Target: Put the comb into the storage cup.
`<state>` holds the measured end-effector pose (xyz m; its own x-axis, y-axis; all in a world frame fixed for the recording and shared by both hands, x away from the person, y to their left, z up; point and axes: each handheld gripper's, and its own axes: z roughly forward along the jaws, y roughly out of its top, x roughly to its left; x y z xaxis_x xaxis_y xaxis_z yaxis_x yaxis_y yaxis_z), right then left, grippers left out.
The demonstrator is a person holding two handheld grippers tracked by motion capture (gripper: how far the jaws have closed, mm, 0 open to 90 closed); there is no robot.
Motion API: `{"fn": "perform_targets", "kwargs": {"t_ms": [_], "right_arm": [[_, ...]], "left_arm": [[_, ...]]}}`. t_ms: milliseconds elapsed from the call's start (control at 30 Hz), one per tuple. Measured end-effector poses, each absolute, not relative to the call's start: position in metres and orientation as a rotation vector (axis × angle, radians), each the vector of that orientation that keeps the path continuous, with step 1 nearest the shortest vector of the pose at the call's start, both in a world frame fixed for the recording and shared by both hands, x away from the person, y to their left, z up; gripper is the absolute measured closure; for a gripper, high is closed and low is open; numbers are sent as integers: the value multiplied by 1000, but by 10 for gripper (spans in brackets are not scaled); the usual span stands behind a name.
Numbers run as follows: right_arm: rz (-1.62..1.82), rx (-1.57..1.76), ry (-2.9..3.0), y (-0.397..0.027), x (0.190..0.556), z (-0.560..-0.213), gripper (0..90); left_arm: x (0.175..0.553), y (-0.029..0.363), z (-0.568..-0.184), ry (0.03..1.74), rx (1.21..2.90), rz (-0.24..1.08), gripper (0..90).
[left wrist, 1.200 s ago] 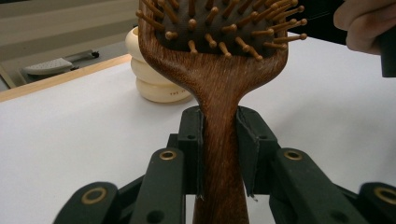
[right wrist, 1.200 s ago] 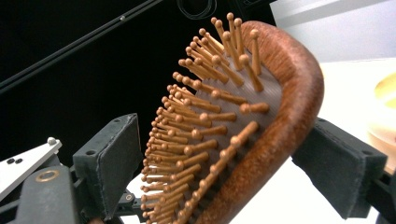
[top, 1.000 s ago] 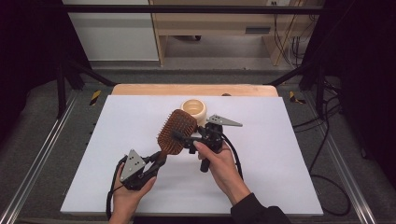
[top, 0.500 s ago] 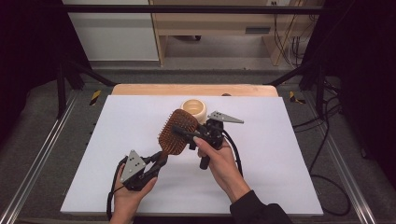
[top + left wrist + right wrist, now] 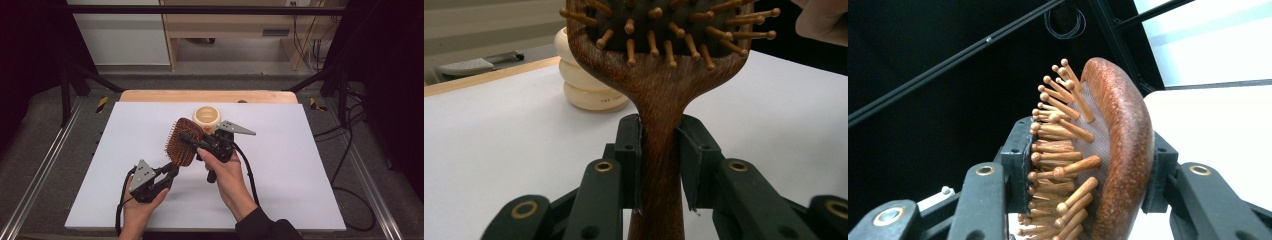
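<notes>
A dark wooden hairbrush point(image 5: 182, 142) with wooden pins is held above the white table, head tilted up and away. My left gripper point(image 5: 171, 171) is shut on its handle point(image 5: 658, 115), a pad pressing each side. My right gripper point(image 5: 192, 141) reaches the head from the right. Its jaws have just been closing with the brush head point(image 5: 1118, 150) between them. One pad now presses the pins and the other the rounded back, so the right gripper point(image 5: 1088, 170) is shut on the head. My left gripper point(image 5: 659, 150) points along the handle toward the head.
A cream ribbed cup point(image 5: 206, 116) stands on the white table top point(image 5: 300, 165) just behind the brush, also visible as the cup point(image 5: 586, 82) beyond the handle. A wooden strip point(image 5: 207, 96) edges the table's far side. Metal rails run along both sides.
The right gripper's jaws have closed onto the brush head. The brush and the left hand have stayed where they were.
</notes>
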<state>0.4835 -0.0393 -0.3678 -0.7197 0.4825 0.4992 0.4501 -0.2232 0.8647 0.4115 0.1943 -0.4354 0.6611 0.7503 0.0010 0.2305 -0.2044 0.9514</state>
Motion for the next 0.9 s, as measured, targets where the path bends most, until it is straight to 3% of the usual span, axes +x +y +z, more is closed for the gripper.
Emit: {"fn": "perform_targets", "kwargs": {"t_ms": [300,467,900], "right_arm": [[2071,1096,1991,-30,484,-353,522],[2055,1078,1936,-36,492,-338,521],[1917,1090,1905,-47,526,-315,519]], "left_arm": [[413,198,-437,821,1693,574,697],[414,205,-438,843,1626,553,564],[418,217,-441,930,1543,628,363]]}}
